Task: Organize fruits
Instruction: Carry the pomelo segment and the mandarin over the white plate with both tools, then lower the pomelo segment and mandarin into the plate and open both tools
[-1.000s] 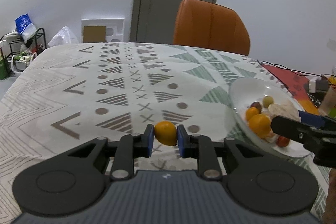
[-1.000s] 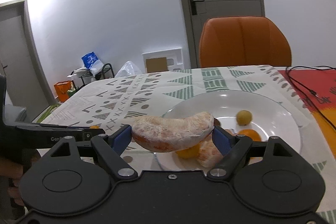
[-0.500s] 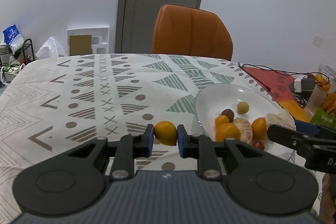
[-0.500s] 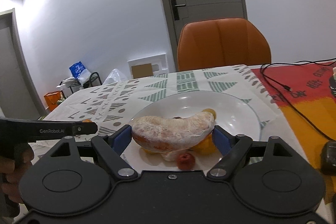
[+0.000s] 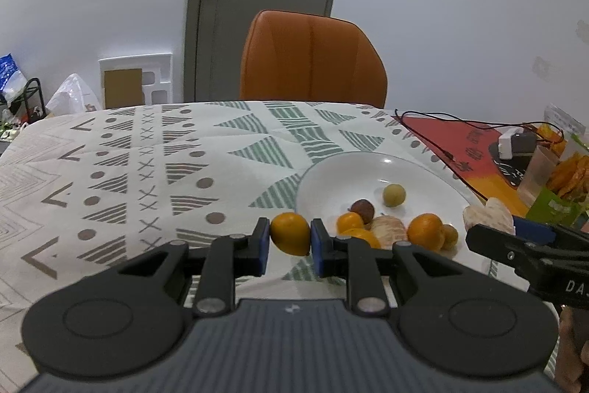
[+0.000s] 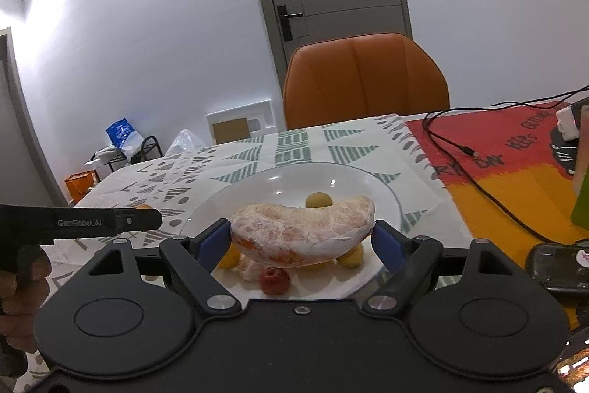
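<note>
My left gripper [image 5: 290,239] is shut on a small orange fruit [image 5: 290,233], held just off the near left rim of the white plate [image 5: 405,168]. On the plate lie several fruits: oranges [image 5: 425,231], a peeled citrus [image 5: 388,228], a dark red one [image 5: 362,209] and a yellow-green one [image 5: 394,195]. My right gripper [image 6: 302,238] is shut on a large peeled pomelo segment [image 6: 302,231], above the plate's [image 6: 279,183] near side. The same segment [image 5: 487,217] shows at the plate's right edge in the left wrist view.
An orange chair [image 5: 312,58] stands behind the patterned tablecloth [image 5: 147,172]. To the right lie a red-and-orange mat [image 6: 508,179], a black cable [image 6: 475,183], a white charger [image 5: 510,143], snack packets [image 5: 563,179] and a dark device [image 6: 559,266]. A hand [image 6: 22,282] holds the left gripper.
The left gripper has carried the orange fruit right, up to the plate's rim. The right gripper with the pomelo segment has shifted right and drawn back toward the plate's near edge.
</note>
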`<act>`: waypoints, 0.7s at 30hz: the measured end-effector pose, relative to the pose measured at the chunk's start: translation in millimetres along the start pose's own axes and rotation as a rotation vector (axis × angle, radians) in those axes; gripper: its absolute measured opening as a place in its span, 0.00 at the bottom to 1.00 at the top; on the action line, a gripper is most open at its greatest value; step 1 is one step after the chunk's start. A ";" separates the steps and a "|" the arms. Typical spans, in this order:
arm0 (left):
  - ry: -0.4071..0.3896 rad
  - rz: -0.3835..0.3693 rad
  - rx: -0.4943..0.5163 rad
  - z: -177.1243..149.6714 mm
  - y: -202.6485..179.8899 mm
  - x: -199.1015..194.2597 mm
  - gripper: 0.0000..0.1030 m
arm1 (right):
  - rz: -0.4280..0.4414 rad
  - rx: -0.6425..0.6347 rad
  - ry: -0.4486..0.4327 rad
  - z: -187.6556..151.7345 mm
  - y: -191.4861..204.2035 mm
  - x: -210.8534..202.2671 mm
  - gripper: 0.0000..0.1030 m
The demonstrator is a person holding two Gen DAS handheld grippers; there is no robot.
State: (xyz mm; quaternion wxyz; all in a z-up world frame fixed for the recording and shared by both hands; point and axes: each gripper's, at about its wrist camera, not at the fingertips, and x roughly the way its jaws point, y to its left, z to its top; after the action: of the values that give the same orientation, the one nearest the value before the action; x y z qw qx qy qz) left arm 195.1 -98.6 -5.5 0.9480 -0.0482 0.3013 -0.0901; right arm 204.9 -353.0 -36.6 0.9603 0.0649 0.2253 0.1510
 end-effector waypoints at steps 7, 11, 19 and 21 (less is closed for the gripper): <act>0.013 -0.029 0.012 -1.0 -12.6 5.2 0.21 | -0.002 -0.013 0.039 -3.0 -4.5 1.4 0.82; 0.022 -0.054 0.020 -2.3 -21.4 6.0 0.21 | -0.005 -0.003 0.025 -2.8 -8.3 -4.4 0.82; 0.036 -0.086 0.038 -4.4 -35.0 9.2 0.21 | -0.010 -0.001 0.018 -2.5 -12.1 -13.7 0.82; 0.037 -0.096 0.043 -4.7 -38.7 9.2 0.21 | -0.012 -0.003 0.020 -3.3 -12.1 -15.4 0.82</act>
State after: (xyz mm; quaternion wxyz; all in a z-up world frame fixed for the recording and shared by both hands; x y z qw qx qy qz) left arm 194.2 -138.5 -8.8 0.9378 -0.0405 0.3140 -0.1426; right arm 193.4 -369.2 -35.5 0.9590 0.0605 0.2350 0.1462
